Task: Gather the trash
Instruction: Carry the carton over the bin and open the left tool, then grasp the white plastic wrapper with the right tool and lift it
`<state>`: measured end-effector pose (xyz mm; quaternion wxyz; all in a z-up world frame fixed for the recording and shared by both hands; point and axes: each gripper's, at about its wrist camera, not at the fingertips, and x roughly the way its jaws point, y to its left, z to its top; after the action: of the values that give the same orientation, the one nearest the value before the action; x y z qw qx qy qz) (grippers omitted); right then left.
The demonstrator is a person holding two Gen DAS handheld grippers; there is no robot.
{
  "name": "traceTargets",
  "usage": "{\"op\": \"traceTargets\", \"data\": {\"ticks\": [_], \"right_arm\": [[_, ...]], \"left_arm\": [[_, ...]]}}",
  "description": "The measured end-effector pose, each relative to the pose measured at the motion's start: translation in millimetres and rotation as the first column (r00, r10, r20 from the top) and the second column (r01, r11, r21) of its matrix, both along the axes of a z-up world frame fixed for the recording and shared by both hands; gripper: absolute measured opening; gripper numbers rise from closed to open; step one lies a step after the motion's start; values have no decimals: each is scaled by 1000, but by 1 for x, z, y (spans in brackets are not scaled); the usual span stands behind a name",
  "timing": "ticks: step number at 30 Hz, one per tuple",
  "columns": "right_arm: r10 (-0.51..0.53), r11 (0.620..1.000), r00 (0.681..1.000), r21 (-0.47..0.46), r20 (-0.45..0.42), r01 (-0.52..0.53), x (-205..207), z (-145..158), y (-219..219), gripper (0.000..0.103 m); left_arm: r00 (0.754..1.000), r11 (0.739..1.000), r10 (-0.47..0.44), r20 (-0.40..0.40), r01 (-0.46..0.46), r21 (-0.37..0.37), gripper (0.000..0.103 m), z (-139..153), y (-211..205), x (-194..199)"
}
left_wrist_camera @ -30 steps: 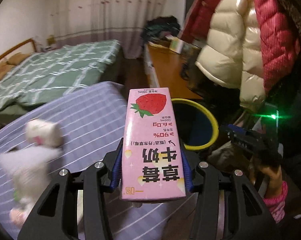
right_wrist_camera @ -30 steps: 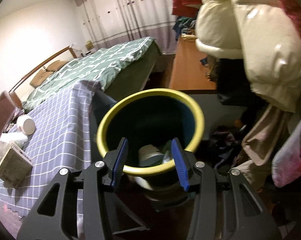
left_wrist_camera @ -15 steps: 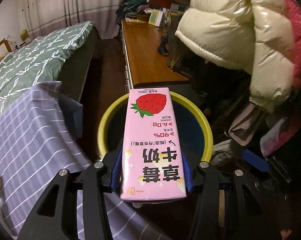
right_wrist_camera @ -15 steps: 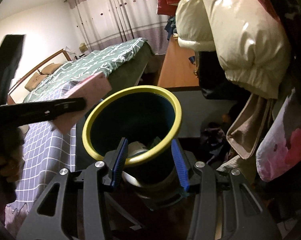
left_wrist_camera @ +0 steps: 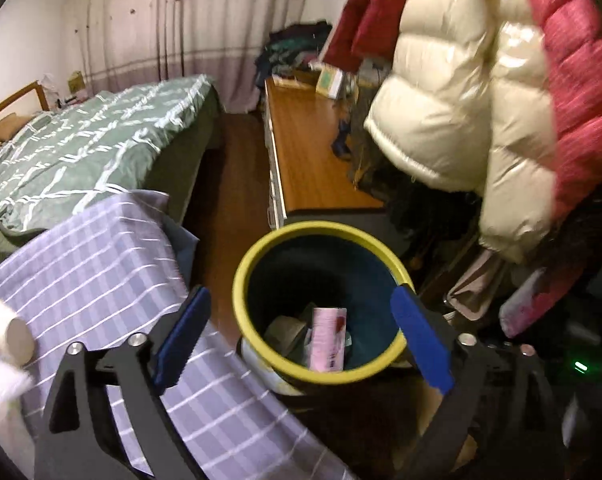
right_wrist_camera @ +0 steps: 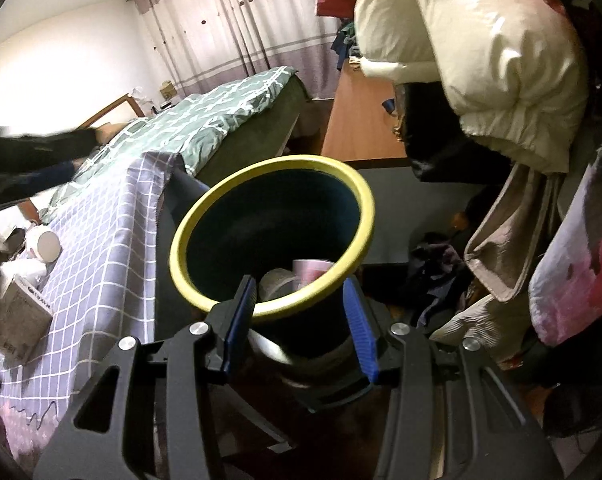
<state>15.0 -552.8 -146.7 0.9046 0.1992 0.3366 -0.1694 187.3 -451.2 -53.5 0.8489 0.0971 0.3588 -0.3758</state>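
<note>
One milk carton (left_wrist_camera: 328, 338) in bin (left_wrist_camera: 261, 344), below left tool (left_wrist_camera: 301, 340)

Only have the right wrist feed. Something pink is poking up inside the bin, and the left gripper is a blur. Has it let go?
Observer: Yes. From the left wrist, the left gripper has just been opening its jaws. They now stand wide over the bin with nothing between them.
Operator: Is the carton fully in?
Observer: Yes. The pink strawberry milk carton is inside, leaning on other trash at the bottom.
</note>
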Motion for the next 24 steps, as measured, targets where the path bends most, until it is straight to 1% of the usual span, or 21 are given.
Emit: {"op": "traceTargets", "data": {"ticks": [4, 8, 10, 13, 15, 16, 17, 19, 20, 22, 24], "right_arm": [[33, 999, 999, -6, -8, -33, 5, 2, 16, 44], [68, 998, 998, -17, -5, -68, 10, 7, 33, 45], [92, 995, 996, -28, -2, -93, 14, 12, 43, 45], [131, 991, 991, -39, 1, -131, 20, 19, 61, 47], [158, 986, 987, -51, 2, -158, 24, 22, 73, 48], [171, 984, 985, -56, 1, -171, 26, 24, 79, 48], [187, 981, 982, -61, 2, -187, 29, 27, 87, 48], [225, 972, 974, -68, 5, -224, 35, 32, 103, 48], [248, 966, 969, -75, 7, -247, 39, 36, 114, 48], [287, 955, 958, -85, 12, -285, 45, 43, 132, 48], [332, 940, 943, -89, 20, -329, 52, 50, 151, 49]], "left_arm": [[998, 998, 41, 42, -40, -40, 94, 22, 52, -22], [990, 989, 128, 61, -123, -83, 96, 38, 117, -42], [982, 981, 177, 72, -170, -96, 97, 42, 147, -50], [957, 959, 272, 99, -260, -116, 98, 47, 201, -63], [933, 936, 342, 111, -329, -124, 98, 46, 239, -72], [916, 921, 383, 116, -369, -127, 98, 46, 261, -77], [906, 911, 407, 118, -393, -128, 98, 45, 274, -80], [876, 882, 467, 117, -452, -136, 98, 44, 307, -87], [853, 857, 510, 112, -494, -143, 98, 42, 330, -92], [820, 825, 562, 107, -545, -152, 98, 39, 356, -97], [777, 780, 622, 100, -603, -164, 98, 35, 388, -103]]}}
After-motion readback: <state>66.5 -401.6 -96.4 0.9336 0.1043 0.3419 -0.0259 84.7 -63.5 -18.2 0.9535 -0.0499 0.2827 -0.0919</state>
